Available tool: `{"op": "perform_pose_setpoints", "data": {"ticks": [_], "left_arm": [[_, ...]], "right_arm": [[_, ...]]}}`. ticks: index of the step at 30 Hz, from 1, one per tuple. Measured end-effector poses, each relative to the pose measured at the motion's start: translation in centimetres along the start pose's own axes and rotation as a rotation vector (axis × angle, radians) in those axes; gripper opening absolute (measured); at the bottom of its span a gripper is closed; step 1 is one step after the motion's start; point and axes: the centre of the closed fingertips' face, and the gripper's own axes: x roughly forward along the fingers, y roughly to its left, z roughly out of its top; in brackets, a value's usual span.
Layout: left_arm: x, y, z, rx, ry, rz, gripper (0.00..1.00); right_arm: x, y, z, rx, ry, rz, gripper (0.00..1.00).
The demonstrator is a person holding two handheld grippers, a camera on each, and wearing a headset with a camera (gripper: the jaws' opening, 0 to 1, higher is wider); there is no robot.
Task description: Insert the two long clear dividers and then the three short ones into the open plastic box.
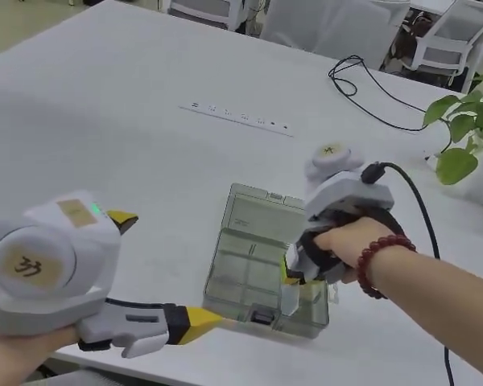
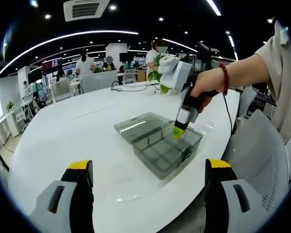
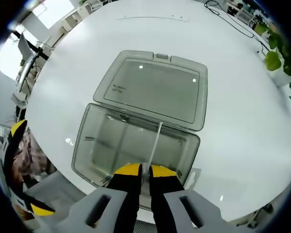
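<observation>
Clear divider (image 3: 155,143) between right gripper (image 3: 145,168) jaws

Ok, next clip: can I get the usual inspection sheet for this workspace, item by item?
Surface: white table, smooth and matte.
Job's things: open plastic box, lid folded back flat. Dividers inside form compartments. One clear divider stands in the box, gripped at its near end.
Clutter: power strip farther back. Small clear piece beside the box, kind unclear.
Grippers: right gripper shut on the clear divider over the box. Left gripper open, holding nothing, off to the box's side.
Cables: black cable looped at the far side. Another cable runs from the right gripper.
Surroundings: potted plant, office chairs, people in the background.
</observation>
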Motion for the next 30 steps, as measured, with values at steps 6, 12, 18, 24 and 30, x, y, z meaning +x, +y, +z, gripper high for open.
{"op": "perform_pose_setpoints", "data": {"ticks": [6,12,18,24,30], "left_arm": [[-0.2,0.1,0.1,0.003,-0.001,0.004,0.98],[-0.6,0.5,0.1,-0.008,-0.004,0.019,0.97],[-0.7,0.6,-0.1,-0.016,0.001,0.023,0.97],[-0.8,0.5,0.1,-0.031,0.002,0.030,0.96],[-1.2,0.8,0.2,-0.037,0.007,0.045,0.95]], "right_arm": [[0.7,0.0,-0.1,-0.006,-0.012,-0.007,0.07],[1.2,-0.1,-0.1,0.014,-0.019,-0.006,0.07],[1.2,-0.1,-0.1,0.019,-0.045,0.023,0.08],[1.2,0.3,0.2,-0.029,-0.103,0.120,0.14],[0.7,0.7,0.8,-0.058,-0.191,0.191,0.18]]}}
